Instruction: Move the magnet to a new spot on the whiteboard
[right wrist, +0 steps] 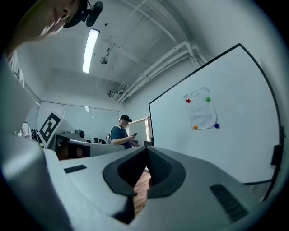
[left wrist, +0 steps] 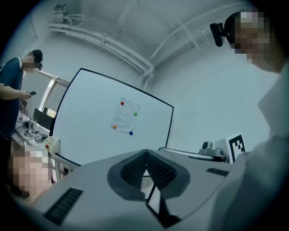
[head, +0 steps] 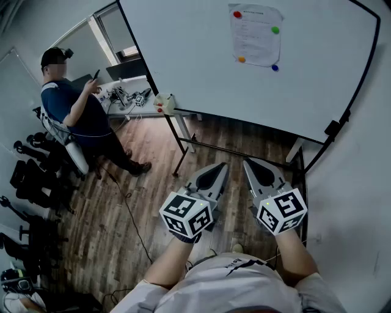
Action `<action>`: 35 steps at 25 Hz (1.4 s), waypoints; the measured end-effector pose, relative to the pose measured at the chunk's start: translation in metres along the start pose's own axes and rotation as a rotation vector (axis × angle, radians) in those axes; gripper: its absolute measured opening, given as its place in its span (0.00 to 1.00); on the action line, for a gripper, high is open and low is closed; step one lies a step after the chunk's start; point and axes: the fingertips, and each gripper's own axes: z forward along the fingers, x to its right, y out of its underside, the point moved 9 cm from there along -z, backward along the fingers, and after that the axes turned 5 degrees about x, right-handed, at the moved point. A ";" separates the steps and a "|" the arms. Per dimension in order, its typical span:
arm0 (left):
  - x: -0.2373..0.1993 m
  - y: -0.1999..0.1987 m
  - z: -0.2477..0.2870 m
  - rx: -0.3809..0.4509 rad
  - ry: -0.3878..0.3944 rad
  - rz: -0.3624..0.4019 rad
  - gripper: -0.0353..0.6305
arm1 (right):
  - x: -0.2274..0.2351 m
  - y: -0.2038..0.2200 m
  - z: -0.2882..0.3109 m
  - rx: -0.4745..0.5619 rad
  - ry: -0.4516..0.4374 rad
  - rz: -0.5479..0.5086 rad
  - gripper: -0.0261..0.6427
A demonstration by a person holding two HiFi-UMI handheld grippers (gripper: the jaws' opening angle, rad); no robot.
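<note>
The whiteboard (head: 201, 55) stands ahead on a black frame. A sheet of paper (head: 255, 35) is pinned to it by a red magnet (head: 237, 14), a green magnet (head: 275, 29), an orange magnet (head: 241, 59) and a blue magnet (head: 275, 67). Both grippers hang low over the wood floor, well short of the board. My left gripper (head: 219, 166) is shut and empty, its tips meeting (left wrist: 146, 153). My right gripper (head: 249, 162) is also shut with nothing in it (right wrist: 146, 151). The paper shows in both gripper views (left wrist: 125, 116) (right wrist: 201, 113).
A person (head: 79, 110) sits at the left holding a phone, beside a desk (head: 131, 98) with gear on it. Black chairs (head: 30, 183) line the left edge. A cable (head: 131, 214) runs across the floor. The board's stand legs (head: 183, 153) and a wall (head: 354, 202) are close.
</note>
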 end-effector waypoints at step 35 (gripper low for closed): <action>-0.072 -0.003 0.139 0.007 0.095 0.019 0.07 | 0.098 0.006 0.084 0.049 0.094 -0.021 0.06</action>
